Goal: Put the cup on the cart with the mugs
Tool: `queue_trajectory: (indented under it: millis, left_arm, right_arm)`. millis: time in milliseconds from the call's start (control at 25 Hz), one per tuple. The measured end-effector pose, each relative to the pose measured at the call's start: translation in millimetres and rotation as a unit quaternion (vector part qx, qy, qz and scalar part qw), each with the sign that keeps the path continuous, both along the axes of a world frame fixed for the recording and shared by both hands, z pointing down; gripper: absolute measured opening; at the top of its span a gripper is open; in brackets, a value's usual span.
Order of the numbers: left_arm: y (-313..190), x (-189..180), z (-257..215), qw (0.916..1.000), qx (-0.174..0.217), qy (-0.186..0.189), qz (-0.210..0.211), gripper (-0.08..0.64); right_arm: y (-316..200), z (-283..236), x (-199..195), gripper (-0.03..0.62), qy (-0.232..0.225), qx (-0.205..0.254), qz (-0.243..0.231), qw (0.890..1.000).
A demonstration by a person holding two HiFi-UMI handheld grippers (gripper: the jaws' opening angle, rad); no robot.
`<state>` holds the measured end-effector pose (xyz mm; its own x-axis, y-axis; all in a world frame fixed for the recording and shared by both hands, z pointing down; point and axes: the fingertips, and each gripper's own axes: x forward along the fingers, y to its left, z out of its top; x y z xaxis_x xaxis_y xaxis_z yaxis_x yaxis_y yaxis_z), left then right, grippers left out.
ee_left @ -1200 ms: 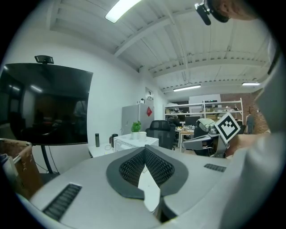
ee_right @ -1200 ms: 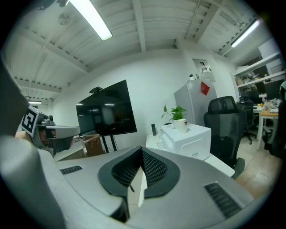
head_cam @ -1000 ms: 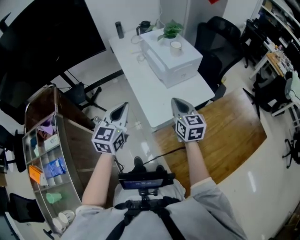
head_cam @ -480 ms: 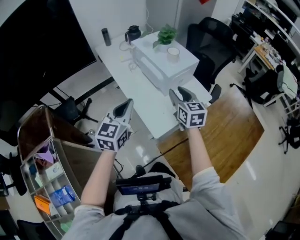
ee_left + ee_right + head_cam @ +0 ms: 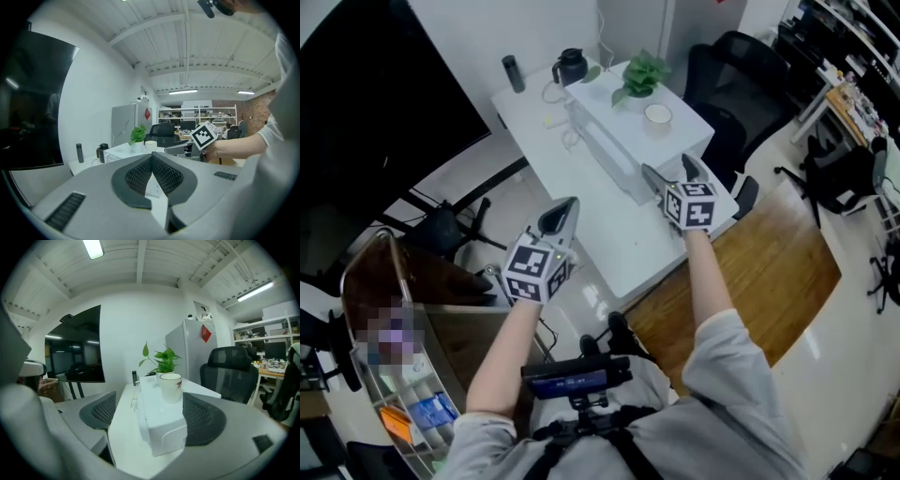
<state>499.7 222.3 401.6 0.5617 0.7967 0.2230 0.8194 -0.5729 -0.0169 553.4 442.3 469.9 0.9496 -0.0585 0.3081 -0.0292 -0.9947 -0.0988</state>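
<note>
Office with a white counter (image 5: 614, 230) beside a dark wall screen (image 5: 384, 103): the right tool (image 5: 667, 166) lines up on the cup (image 5: 657, 114).
The cup stands upright on top of a white box (image 5: 614, 117) on the counter, just in front of a potted plant (image 5: 639, 73). It is straight ahead of the right tool and a little above its tips, not touching them; in the right gripper view it shows beyond the gap between the two pads. Those jaws have just been opening and stand wide apart, gripping nothing. The right arm reaches forward, nearly straight, with the tool tipped slightly down, and is clearly the nearer one. The left tool (image 5: 563, 212) hangs over the counter's near edge, jaws together and empty. The cart (image 5: 349, 277) lies behind to the left.
</note>
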Motion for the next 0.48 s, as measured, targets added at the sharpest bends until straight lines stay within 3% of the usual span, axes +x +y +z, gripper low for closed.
queue_trajectory:
  millis: [280,480]
  left_arm:
    - [44,38,17,0.9999,0.014,-0.007,0.003,0.006]
    - [65,58,23,0.9999,0.012,-0.01,0.006,0.006]
  right_arm:
    - [43,18,70,0.5,-0.007,-0.009,0.009,1.0]
    - [54,28,105,0.502,-0.006,0.001,0.007,1.0]
